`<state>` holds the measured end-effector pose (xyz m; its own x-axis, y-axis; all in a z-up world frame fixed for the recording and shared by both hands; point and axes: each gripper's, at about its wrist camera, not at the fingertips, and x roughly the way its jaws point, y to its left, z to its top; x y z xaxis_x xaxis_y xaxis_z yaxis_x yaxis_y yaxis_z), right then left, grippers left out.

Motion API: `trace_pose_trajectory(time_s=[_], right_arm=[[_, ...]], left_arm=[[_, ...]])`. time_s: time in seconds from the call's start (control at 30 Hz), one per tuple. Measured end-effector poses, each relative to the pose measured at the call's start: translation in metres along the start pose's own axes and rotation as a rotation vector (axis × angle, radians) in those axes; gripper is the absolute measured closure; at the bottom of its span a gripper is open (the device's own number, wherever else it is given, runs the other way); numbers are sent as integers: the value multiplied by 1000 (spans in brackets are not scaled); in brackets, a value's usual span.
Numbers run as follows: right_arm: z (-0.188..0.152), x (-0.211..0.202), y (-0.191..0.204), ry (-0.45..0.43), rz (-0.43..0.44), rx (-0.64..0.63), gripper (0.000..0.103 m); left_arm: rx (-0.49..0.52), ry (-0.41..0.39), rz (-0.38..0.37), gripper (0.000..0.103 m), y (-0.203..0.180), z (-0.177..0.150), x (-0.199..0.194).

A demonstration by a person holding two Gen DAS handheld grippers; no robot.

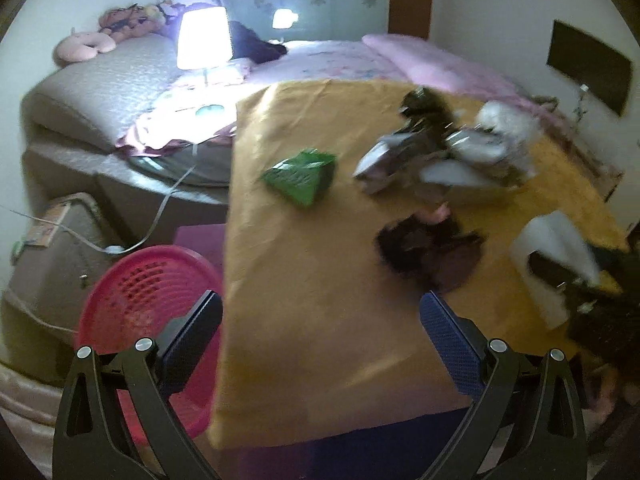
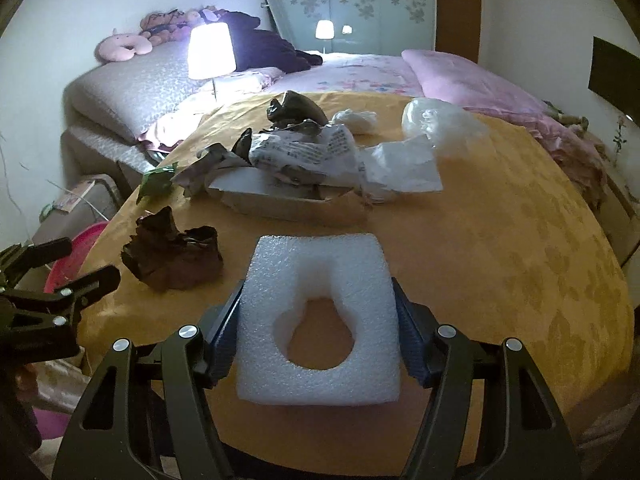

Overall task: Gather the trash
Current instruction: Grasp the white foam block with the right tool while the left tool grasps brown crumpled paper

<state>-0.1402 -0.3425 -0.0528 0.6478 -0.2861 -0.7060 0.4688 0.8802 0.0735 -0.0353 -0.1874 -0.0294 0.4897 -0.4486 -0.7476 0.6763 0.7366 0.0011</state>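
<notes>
The right claw [image 2: 318, 328] points forward and down, its two blue pads pressed against the sides of the white foam block [image 2: 320, 320] it grips. The left claw [image 1: 320, 344] stands wide apart with nothing between its pads; seen from the right wrist, it sits well left of the foam block.

**Clearance on and around the table**

A broad bare strip of the yellow tablecloth [image 2: 500, 240] is left open to the right of the foam block [image 2: 320, 320]. The far middle is obstructed by a heap of crumpled paper and cardboard [image 2: 304, 164]. The left approach is narrowed by a dark crumpled wad [image 2: 172, 256]. Off the left table edge, free space is taken up by the pink basket [image 1: 148, 284]; the left gripper [image 1: 320, 332] is seen above that edge with nothing between its fingers.
</notes>
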Motion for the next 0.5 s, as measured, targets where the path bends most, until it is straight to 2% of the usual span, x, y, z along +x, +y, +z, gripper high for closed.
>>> trace_pose_trajectory(time_s=[0.13, 0.27, 0.37, 0.4, 0.47, 0.5], right_arm=[[-1, 0, -5, -3, 12, 16, 39], [-1, -1, -6, -6, 10, 19, 39], [-1, -1, -8, -7, 9, 25, 39], [-1, -1, -9, -7, 10, 26, 39], [-2, -1, -10, -8, 12, 28, 39], [-2, -1, -10, -9, 11, 27, 39]], left_arm=[[6, -32, -59, 8, -11, 8, -6], [15, -25, -97, 8, -21, 18, 4], [17, 11, -129, 11, -26, 23, 20], [15, 17, -135, 13, -26, 23, 23], [27, 34, -145, 31, -31, 22, 28], [32, 49, -153, 35, -32, 22, 33]])
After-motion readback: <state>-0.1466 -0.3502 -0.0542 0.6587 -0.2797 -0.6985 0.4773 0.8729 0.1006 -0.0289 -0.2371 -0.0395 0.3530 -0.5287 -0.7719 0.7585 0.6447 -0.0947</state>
